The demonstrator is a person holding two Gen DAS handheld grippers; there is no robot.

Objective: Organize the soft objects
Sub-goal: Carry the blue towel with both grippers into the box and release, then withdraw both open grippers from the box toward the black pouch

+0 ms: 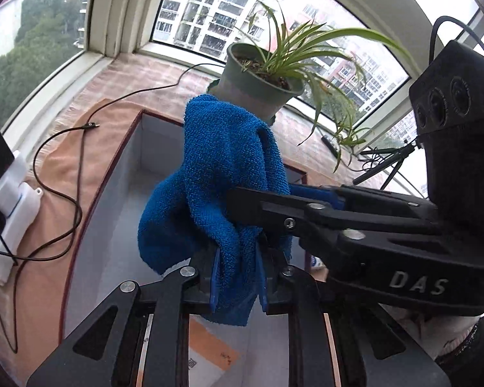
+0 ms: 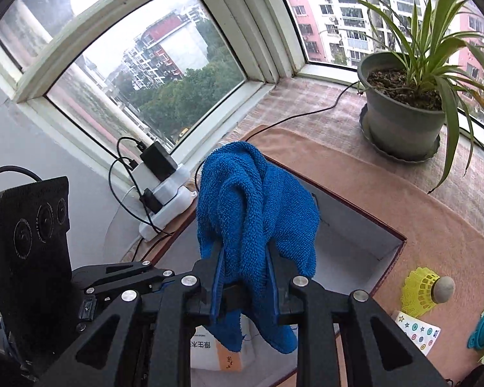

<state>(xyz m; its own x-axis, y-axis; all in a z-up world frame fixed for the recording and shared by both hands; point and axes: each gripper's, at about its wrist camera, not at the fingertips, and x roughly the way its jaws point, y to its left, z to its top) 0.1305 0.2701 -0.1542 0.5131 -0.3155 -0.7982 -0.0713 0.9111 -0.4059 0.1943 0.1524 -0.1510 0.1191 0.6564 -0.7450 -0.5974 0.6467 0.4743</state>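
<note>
We hold our left black two-finger gripper [image 1: 238, 277] angled downward, its blue-lined fingers [image 1: 213, 277] drawn close together and pinching a fold of the blue terry-cloth towel [image 1: 222, 174] between them. Our right black two-finger gripper [image 2: 247, 285] also tilts downward, its blue-edged fingers [image 2: 216, 285] clamped on another fold of the same towel. In the left wrist view the right gripper reaches in from the right side, its fingers level and meeting the cloth just above the left gripper's fingers. In the right wrist view the left gripper sits low at the left edge.
</note>
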